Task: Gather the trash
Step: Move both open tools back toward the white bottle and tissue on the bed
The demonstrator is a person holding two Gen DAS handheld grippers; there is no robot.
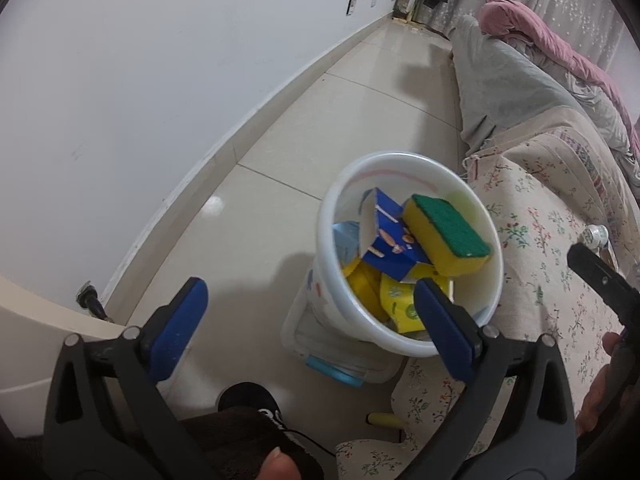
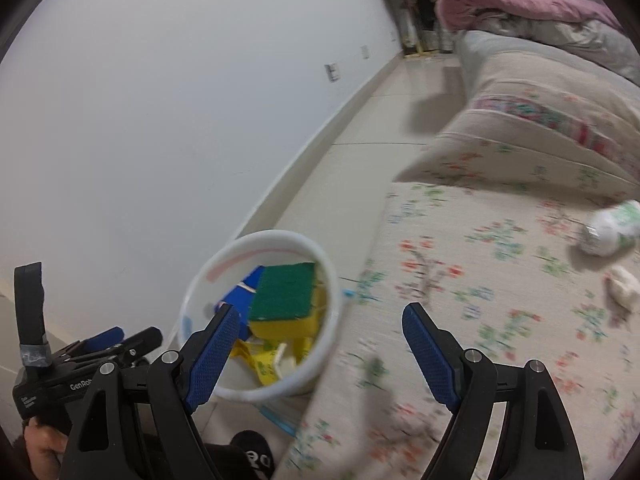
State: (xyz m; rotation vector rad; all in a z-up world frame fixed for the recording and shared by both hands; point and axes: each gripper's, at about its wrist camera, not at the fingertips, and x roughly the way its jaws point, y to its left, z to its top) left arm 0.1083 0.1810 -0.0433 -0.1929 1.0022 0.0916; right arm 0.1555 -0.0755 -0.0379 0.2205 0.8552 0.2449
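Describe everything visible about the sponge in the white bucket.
The sponge is a rectangular block, yellow foam with a green scouring layer facing up. It looks dry and intact. It lies tilted on top of the pile in the white bucket, leaning on the blue carton and near the bucket's bed-side wall. No jaws touch it.

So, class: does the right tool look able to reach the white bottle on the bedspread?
Probably yes: the right tool is open and empty, with only bare bedspread before the white bottle.
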